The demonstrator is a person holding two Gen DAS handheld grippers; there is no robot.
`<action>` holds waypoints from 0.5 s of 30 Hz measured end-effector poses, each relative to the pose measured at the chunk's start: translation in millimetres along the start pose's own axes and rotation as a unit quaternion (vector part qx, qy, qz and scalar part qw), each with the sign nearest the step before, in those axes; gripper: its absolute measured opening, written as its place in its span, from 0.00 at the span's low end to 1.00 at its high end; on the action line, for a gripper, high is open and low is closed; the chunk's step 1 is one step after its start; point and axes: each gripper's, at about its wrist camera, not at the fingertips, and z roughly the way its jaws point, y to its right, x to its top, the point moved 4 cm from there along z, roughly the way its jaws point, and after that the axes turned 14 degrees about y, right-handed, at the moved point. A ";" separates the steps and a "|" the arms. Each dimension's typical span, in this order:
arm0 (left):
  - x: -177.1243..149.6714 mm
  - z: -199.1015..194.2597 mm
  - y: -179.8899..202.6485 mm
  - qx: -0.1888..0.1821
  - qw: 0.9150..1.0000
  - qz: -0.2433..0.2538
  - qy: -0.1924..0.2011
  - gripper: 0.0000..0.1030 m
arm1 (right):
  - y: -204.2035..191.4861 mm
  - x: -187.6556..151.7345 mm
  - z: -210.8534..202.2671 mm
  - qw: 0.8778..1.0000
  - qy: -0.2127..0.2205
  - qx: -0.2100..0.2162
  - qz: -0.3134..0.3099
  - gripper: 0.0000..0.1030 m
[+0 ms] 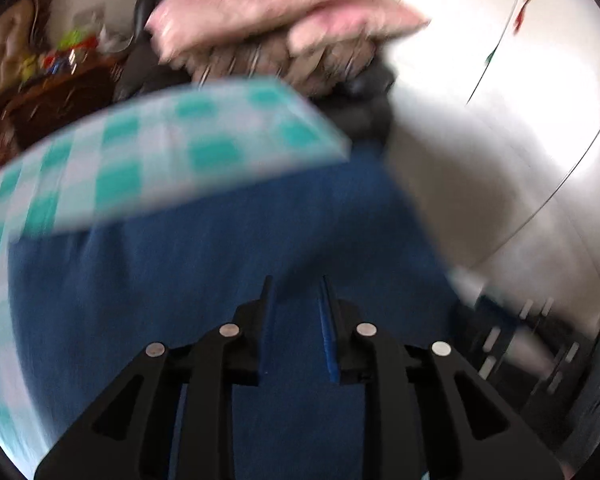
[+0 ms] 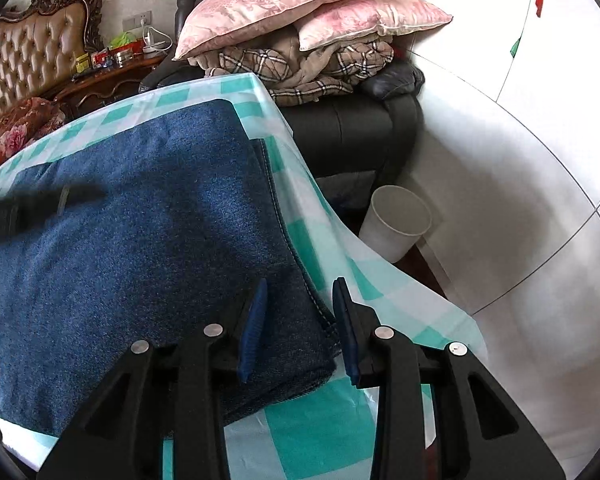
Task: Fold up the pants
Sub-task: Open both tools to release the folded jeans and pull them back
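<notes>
The blue denim pants [image 2: 140,216] lie folded in a thick block on the table with the teal-and-white checked cloth [image 2: 308,432]. My right gripper [image 2: 300,300] is open, its fingers astride the folded pants' near right edge, nothing held. My left gripper [image 1: 296,300] is open just above the denim [image 1: 204,280]; this view is blurred by motion. The left gripper's black body also shows at the left edge of the right wrist view [image 2: 28,208], over the pants.
A black leather armchair [image 2: 352,128] stands behind the table, piled with pink pillows [image 2: 300,4] and a plaid blanket [image 2: 300,68]. A white bin [image 2: 396,224] stands on the floor by the table's right edge. A carved headboard [image 2: 32,52] and cluttered nightstand [image 2: 112,68] are far left.
</notes>
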 end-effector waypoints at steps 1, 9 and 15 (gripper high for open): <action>-9.9 -3.4 -1.9 0.005 1.000 0.002 -0.005 0.22 | -0.6 -2.1 -3.3 1.000 0.001 -0.001 0.000 0.31; -54.2 -50.2 10.4 0.036 0.998 0.055 0.010 0.44 | -0.5 -2.4 -3.5 1.000 0.002 -0.004 -0.003 0.34; -83.5 -82.4 5.1 0.056 0.997 0.046 0.020 0.61 | 9.7 -5.3 -6.1 1.000 0.006 -0.016 0.013 0.54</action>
